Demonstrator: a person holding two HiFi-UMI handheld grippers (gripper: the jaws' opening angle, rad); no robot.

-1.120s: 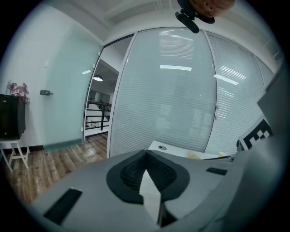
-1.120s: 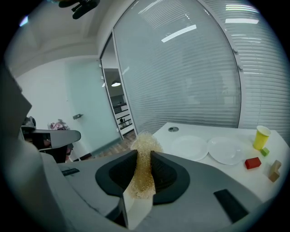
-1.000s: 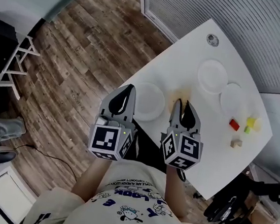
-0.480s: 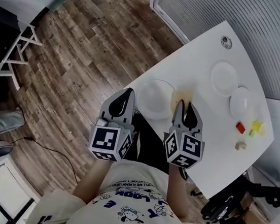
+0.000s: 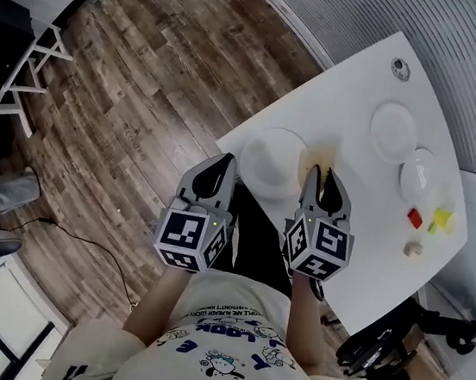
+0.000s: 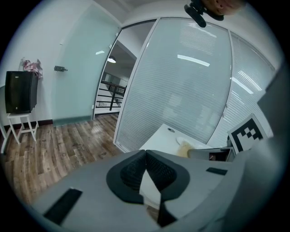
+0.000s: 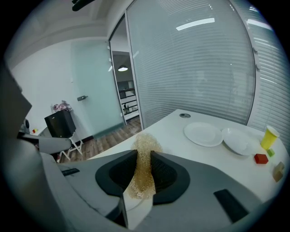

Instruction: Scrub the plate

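My right hand-held gripper (image 5: 324, 181) (image 7: 144, 156) is clamped on the scrubber (image 7: 145, 174) (image 5: 316, 159), a golden, mesh-like wad. It is pinched thin between the pads, and a loose tuft sticks out past the tips. My left hand-held gripper (image 5: 221, 170) (image 6: 145, 154) has its jaws together at the tips, with nothing between them.

The plate (image 5: 270, 159) I have to scrub lies just ahead of both tools. It sits between them, slightly nearer the left tips, and close to the near edge of the surface (image 5: 345, 234). From the head view I cannot tell whether either tool touches it yet.

My main worry is that nothing holds the plate. If I press down and rub with the scrubber while the left tool stays closed and off to the side, the plate will probably skate. With the edge so near, a stroke pulled back toward me could send it onto the floor (image 5: 147, 86).

The grip is the second risk. It is a narrow pinch on something soft, so dragging it hard across the plate could pull the wad out of the jaws or fold it under them. Then the hard tips would scrape the plate.

Two other plates (image 5: 393, 131), small blocks (image 5: 415, 219) and a yellow cup (image 5: 443, 220) lie well beyond my right tool, out of the way.
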